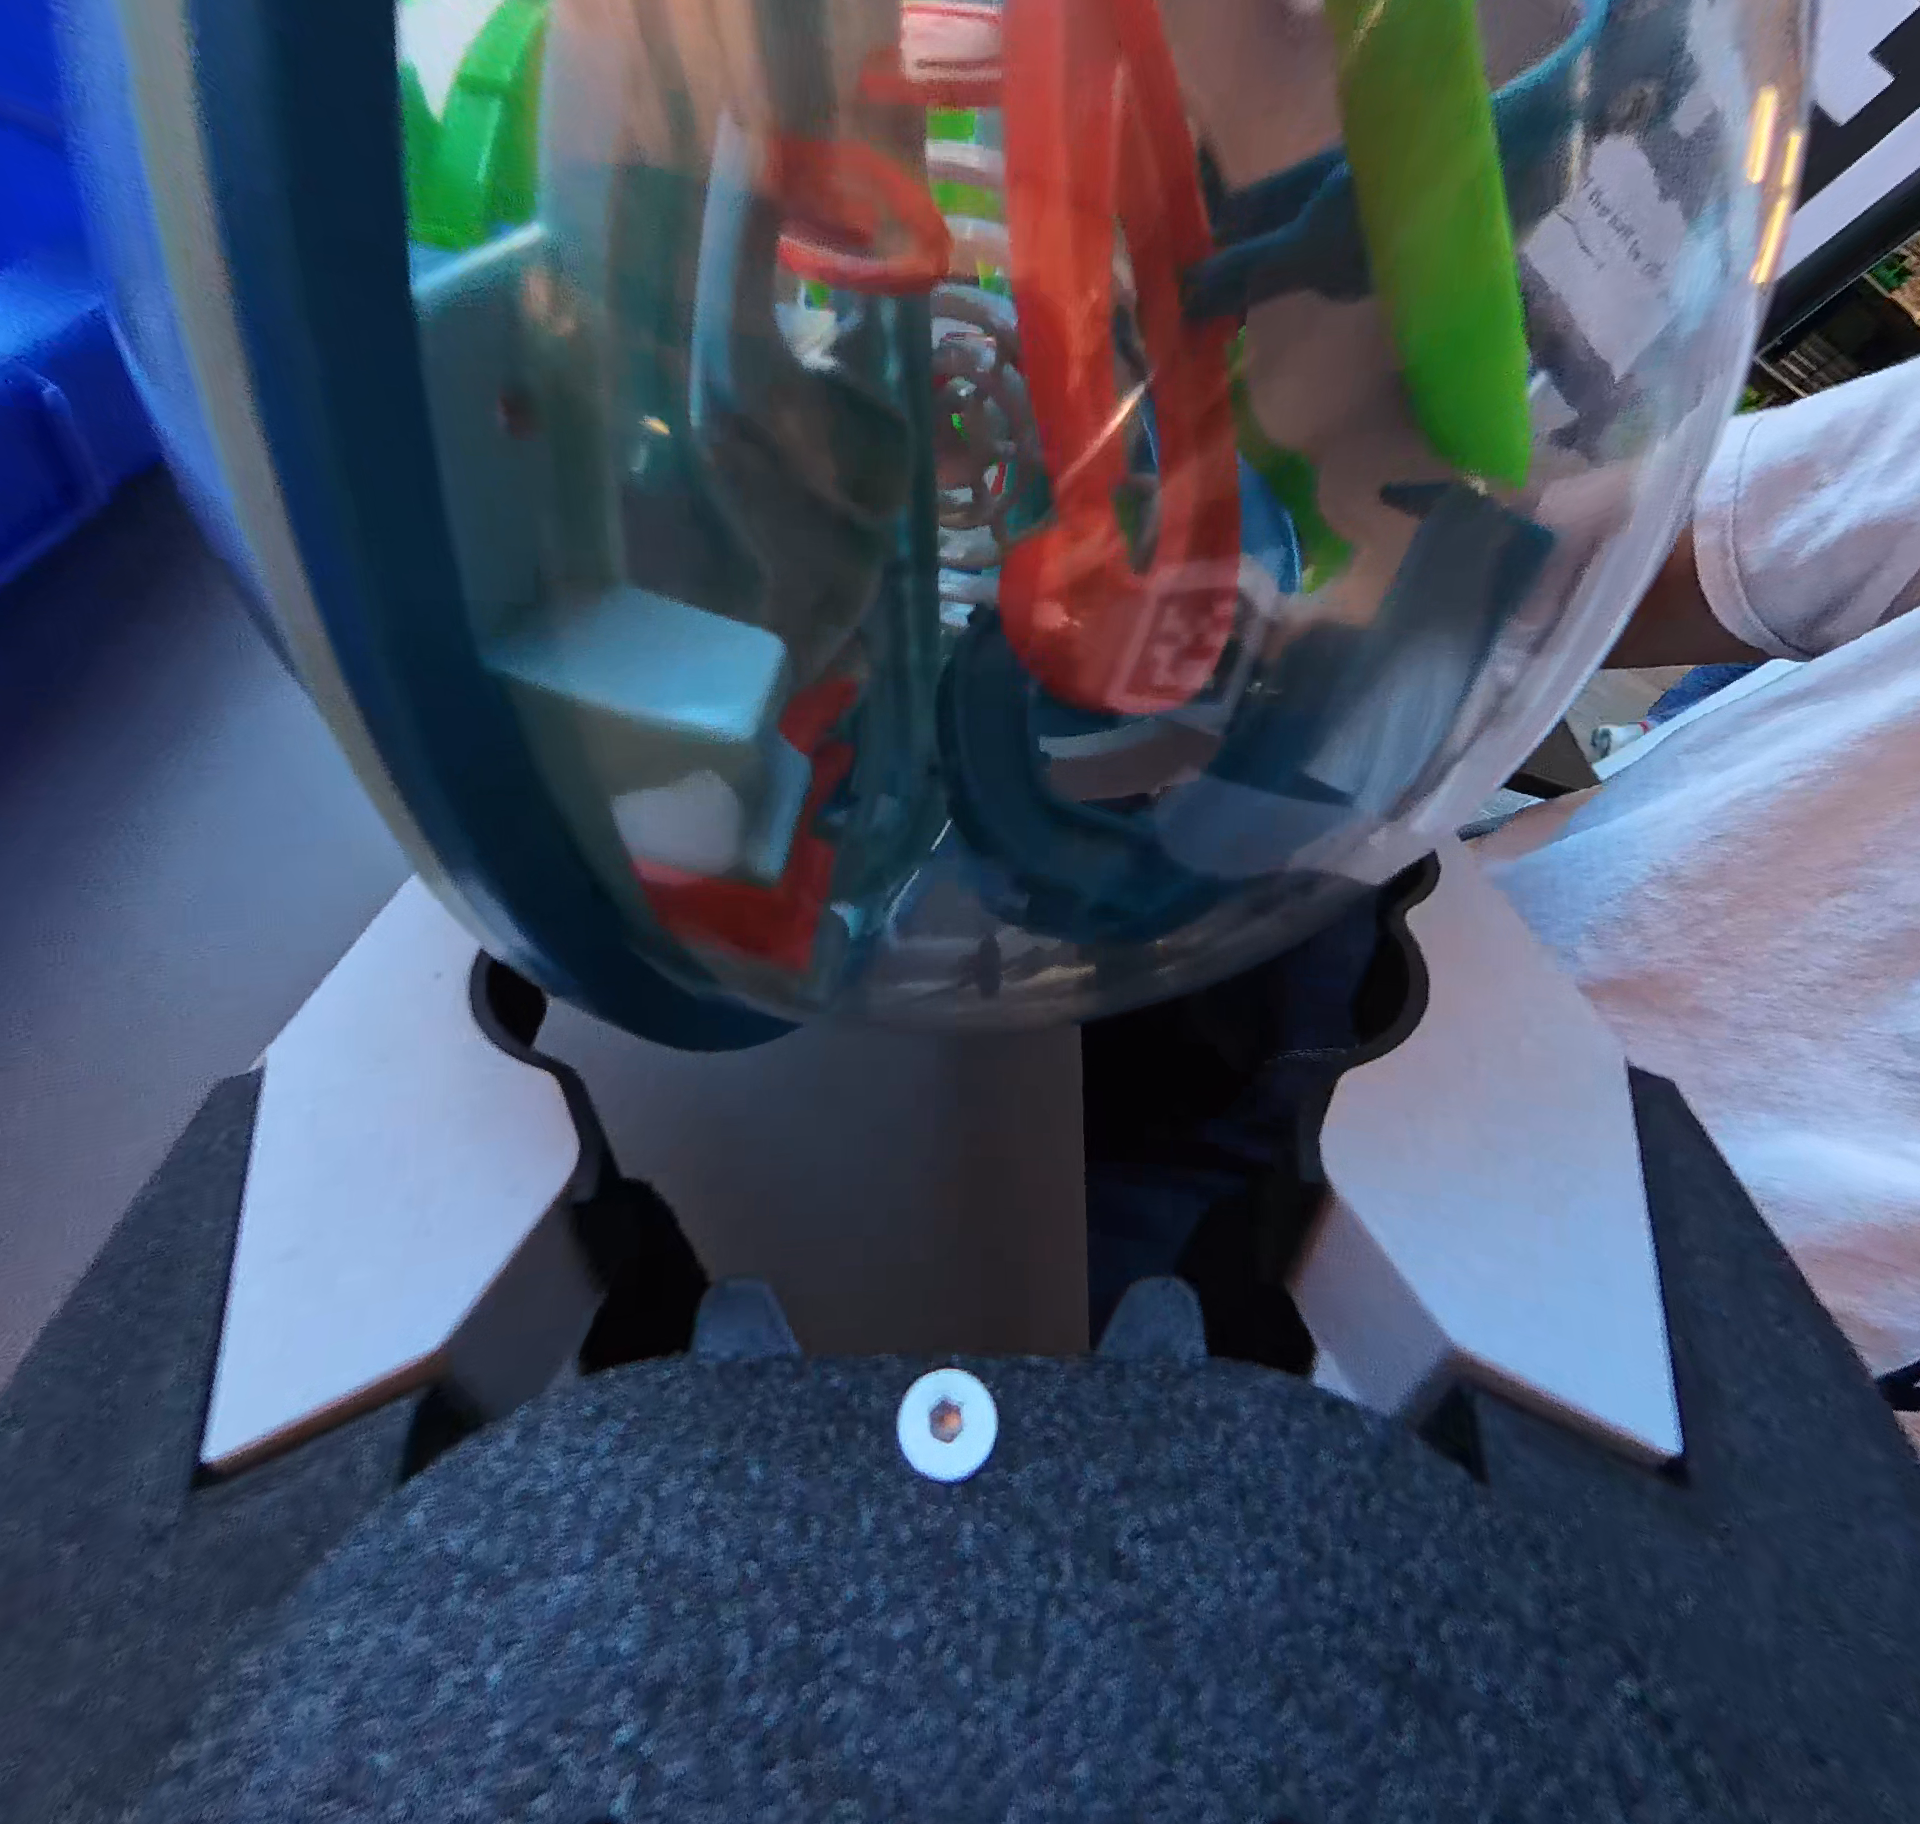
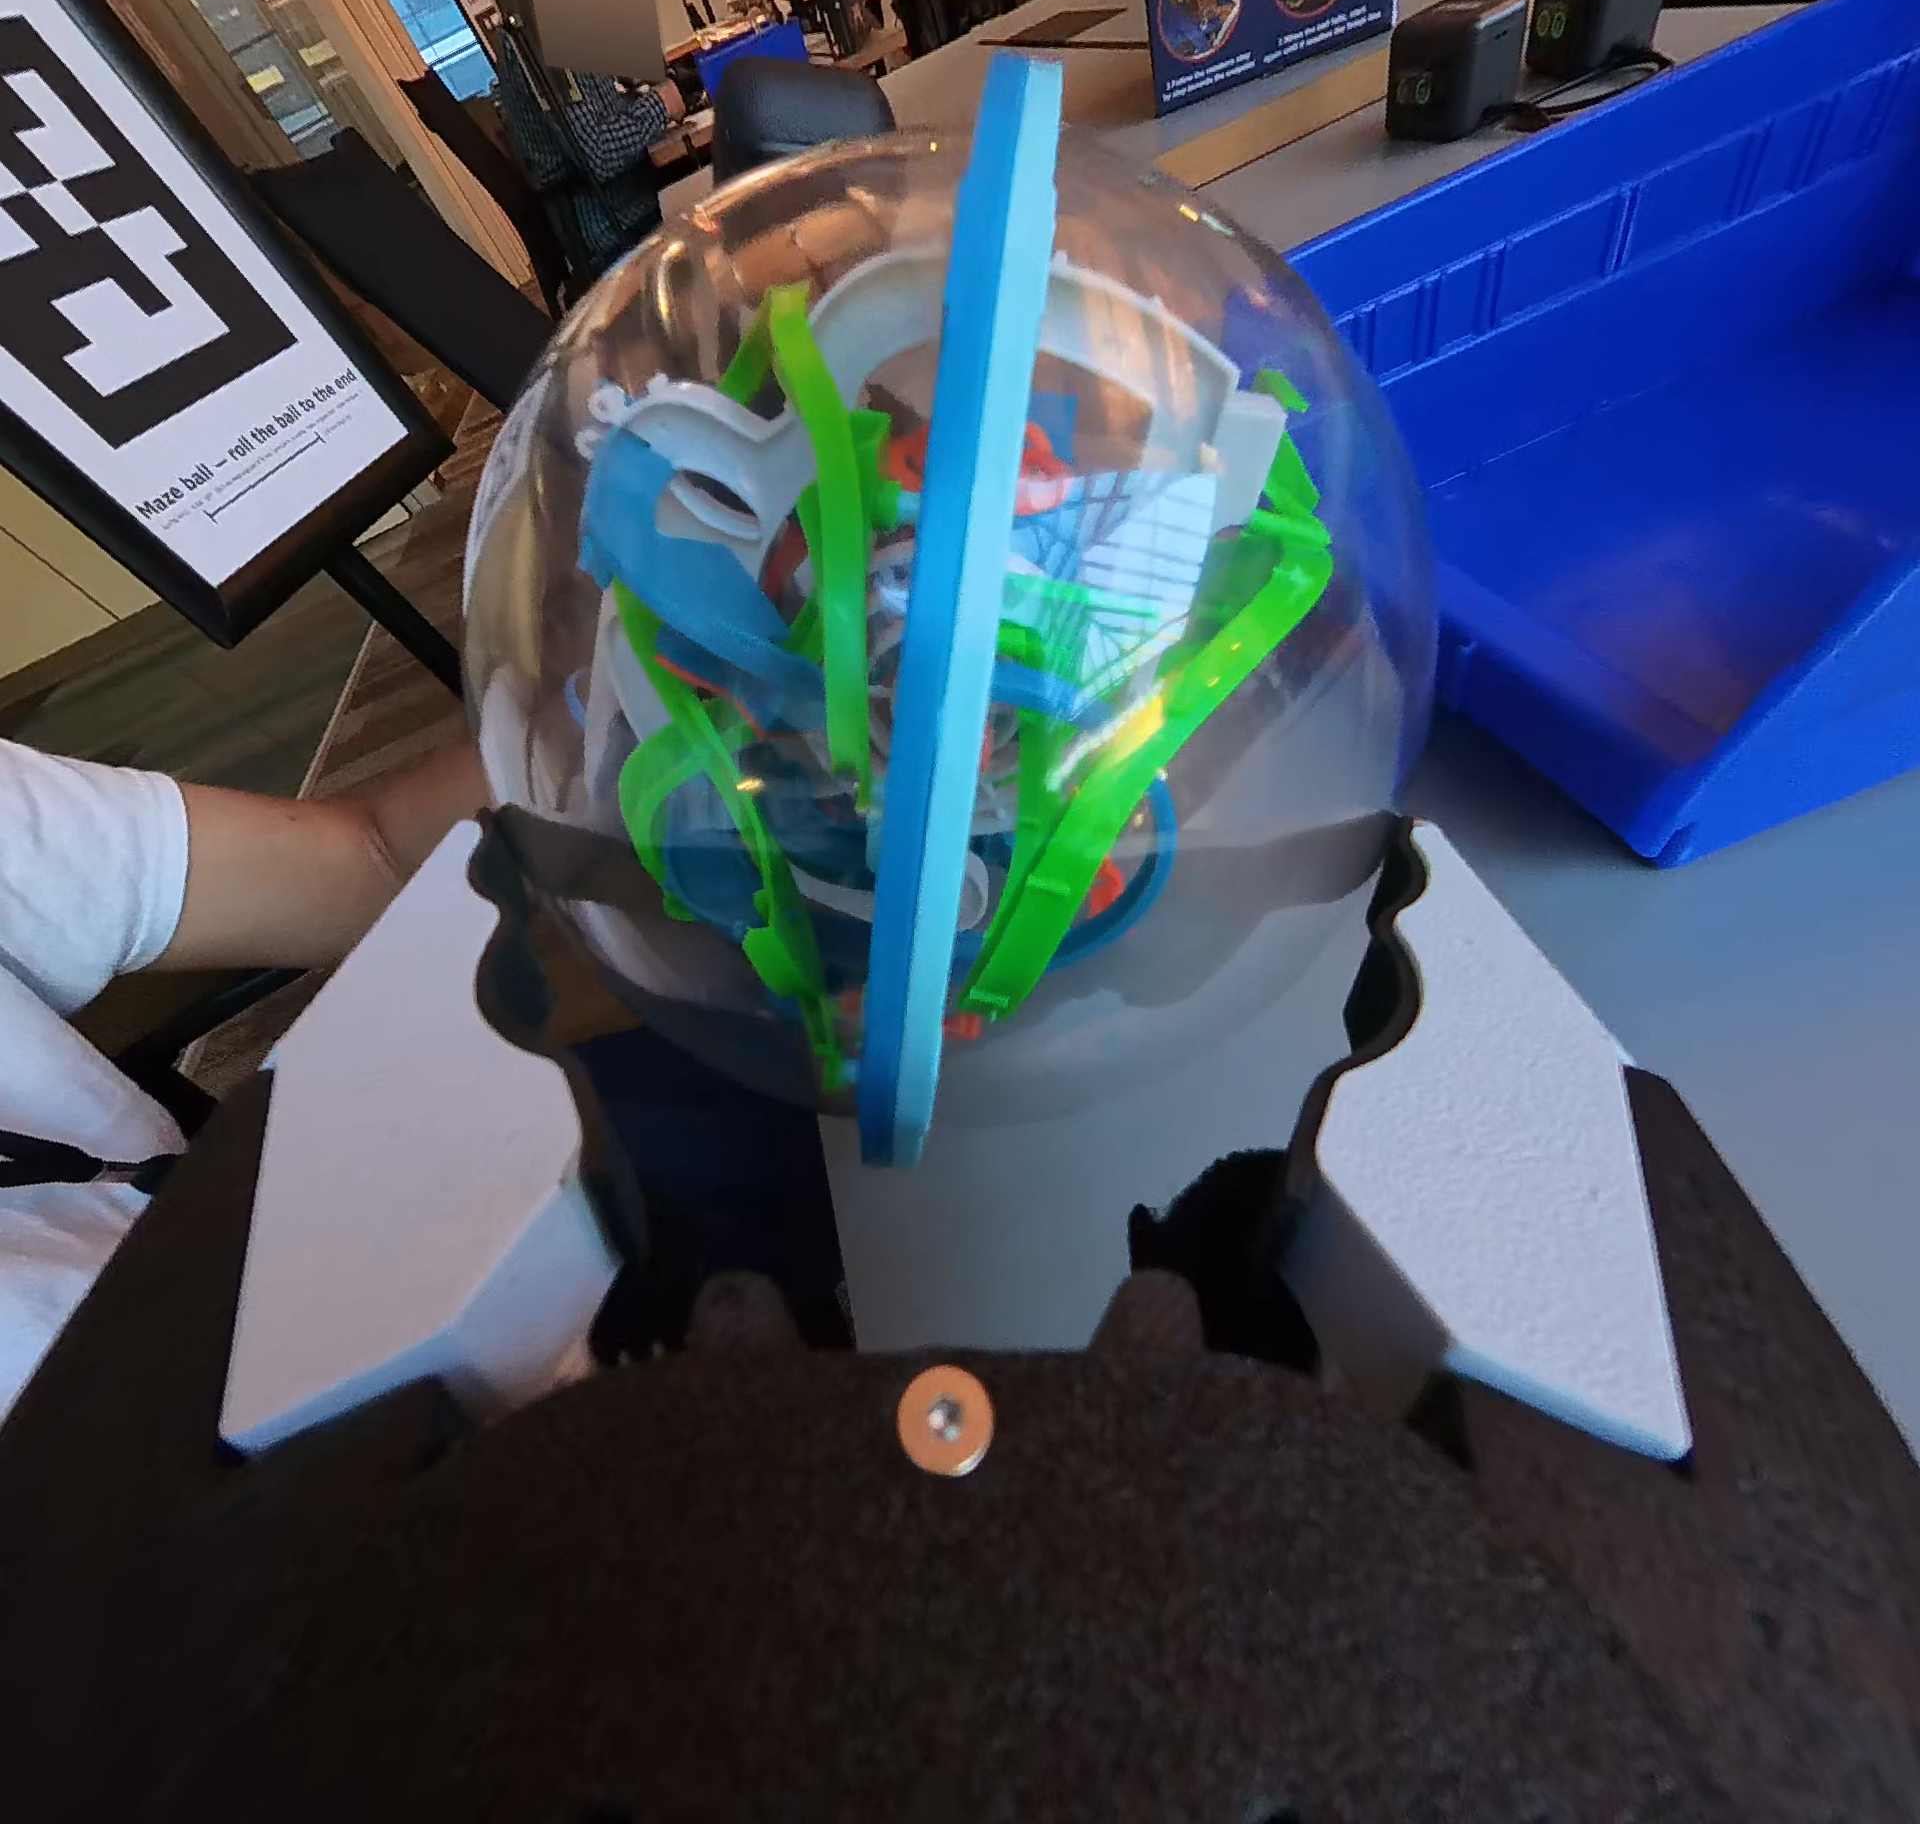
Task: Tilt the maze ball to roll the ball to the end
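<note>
The clear maze ball [image 2: 951, 621], with its blue ring [image 2: 966, 569] running top to bottom and green, grey and red tracks inside, fills the frame centre. The right gripper [image 2: 940, 953] clamps its lower sides between spread white fingers [image 2: 416, 1099]; the left gripper [image 1: 951, 953] likewise grips it underneath. A blue bin [image 2: 1662, 486] sits on the grey table [image 2: 1662, 995] at right, a framed sign [image 2: 156, 299] upper left.

Fisheye warp both views; left view motion-blurred, dim bluish; glare spot on maze ball [image 2: 1127, 725] shell.
</note>
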The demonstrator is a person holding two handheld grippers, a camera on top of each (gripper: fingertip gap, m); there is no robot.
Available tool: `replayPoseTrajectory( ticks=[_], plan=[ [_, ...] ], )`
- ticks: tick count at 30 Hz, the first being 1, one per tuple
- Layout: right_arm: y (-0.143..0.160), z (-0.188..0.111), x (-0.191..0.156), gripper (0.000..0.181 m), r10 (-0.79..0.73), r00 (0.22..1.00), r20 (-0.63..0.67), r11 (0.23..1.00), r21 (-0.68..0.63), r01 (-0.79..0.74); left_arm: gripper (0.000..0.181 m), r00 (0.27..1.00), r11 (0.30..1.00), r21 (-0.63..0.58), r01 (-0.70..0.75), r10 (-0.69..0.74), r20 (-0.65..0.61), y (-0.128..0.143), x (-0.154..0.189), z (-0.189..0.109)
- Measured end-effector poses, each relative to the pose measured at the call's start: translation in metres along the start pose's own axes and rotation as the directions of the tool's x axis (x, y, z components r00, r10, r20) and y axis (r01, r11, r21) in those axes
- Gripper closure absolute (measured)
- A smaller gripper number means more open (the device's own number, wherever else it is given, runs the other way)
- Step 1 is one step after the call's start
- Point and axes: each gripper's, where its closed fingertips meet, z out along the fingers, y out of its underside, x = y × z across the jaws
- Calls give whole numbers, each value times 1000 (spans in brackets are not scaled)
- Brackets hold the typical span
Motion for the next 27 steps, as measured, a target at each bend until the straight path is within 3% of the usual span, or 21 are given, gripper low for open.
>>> replayPoseTrajectory(
  ticks=[27],
  plan=[
    [5,3,2,27,132,991,-3,991,-26,-132,25,996,996,39,75,-73,-42,-3,-1,-3]
  ],
)
